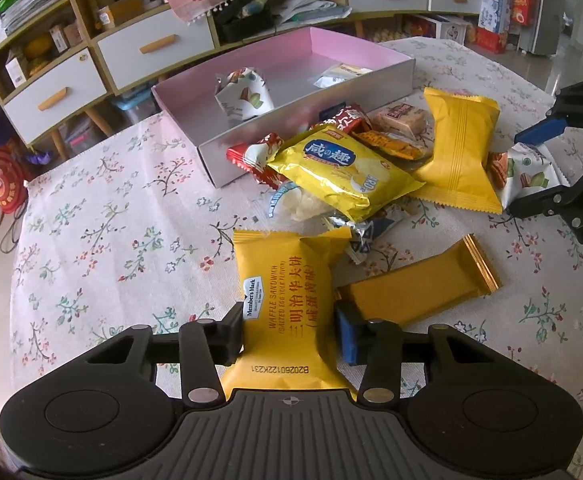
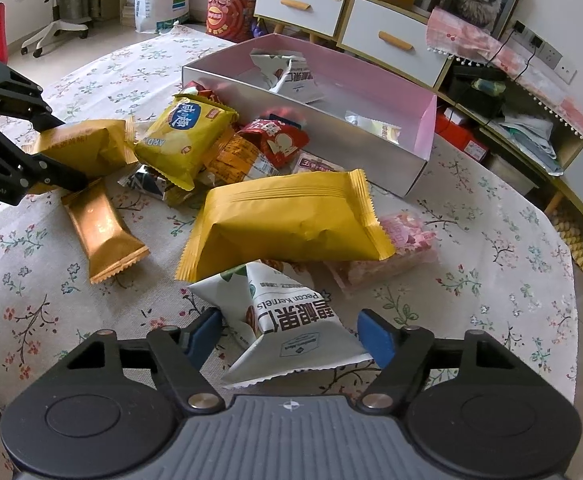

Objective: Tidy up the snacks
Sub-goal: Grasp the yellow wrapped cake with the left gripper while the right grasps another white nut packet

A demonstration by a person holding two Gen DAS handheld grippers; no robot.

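Note:
My left gripper [image 1: 289, 330] is shut on a yellow waffle sandwich pack [image 1: 287, 292], its fingers pressing both sides; it shows in the right wrist view [image 2: 83, 146] too. My right gripper [image 2: 291, 334] is open, its fingers on either side of a white pecan kernel packet [image 2: 291, 320] without touching it; the packet also shows in the left wrist view [image 1: 525, 174]. A pink-lined box [image 1: 311, 120] holds another pecan packet [image 1: 245, 94] and a small pack [image 1: 343, 74]. A pile of snacks lies in front of the box, with a yellow chip bag [image 1: 339, 168] on top.
A second yellow waffle pack [image 2: 291, 220] lies ahead of the right gripper, a pink packet [image 2: 387, 252] beside it. A gold bar wrapper [image 1: 419, 284] lies right of the left gripper. The table has a floral cloth [image 1: 111, 240]. Drawers and shelves [image 1: 151, 48] stand behind.

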